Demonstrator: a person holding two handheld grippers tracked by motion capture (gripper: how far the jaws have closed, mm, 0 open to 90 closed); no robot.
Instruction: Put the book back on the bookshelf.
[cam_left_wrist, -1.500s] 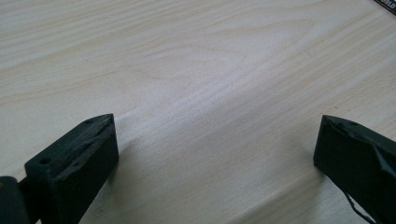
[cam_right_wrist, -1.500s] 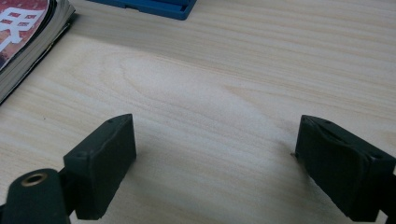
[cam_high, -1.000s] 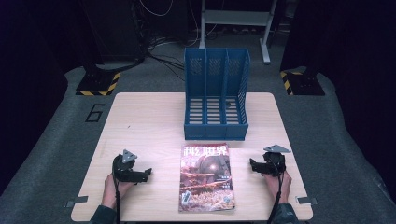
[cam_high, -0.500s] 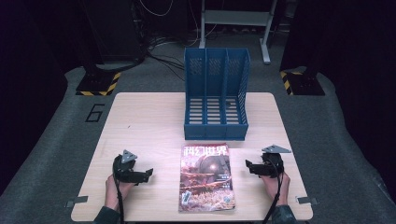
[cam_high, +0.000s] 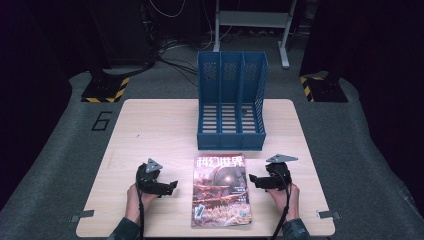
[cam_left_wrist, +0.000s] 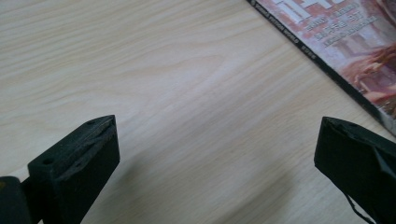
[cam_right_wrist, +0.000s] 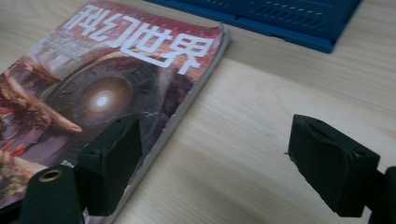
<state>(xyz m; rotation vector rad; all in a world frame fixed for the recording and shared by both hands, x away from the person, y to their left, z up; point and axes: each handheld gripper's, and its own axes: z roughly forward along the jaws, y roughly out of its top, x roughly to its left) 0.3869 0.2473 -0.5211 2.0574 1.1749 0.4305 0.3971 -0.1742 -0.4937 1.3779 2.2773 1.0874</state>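
I hold my left gripper (cam_high: 172, 186) low over the table (cam_high: 150, 130) on the magazine's left, pointing at its spine; its jaws stand wide apart with nothing but bare wood between them, as the left gripper view shows, and the magazine's dark edge (cam_left_wrist: 327, 70) lies just ahead, not yet touched. My right gripper (cam_high: 252, 178) comes in from the opposite side, aimed at the magazine's open edge; its jaws are also apart and have just been closing a little, with nothing pinched between them, though in the right gripper view one jaw hangs over the cover's margin (cam_right_wrist: 154, 107) while the other stands over bare table.

The magazine (cam_high: 220, 190) lies flat, cover up, near my edge of the table, title towards the blue file rack (cam_high: 231, 100); the rack stands just behind it, its three slots empty. I judge that I flank the magazine like this because a thin, floppy thing lying flat gives no grip from above; one side must lift an edge while the other steadies it, before it can be stood up in a slot.
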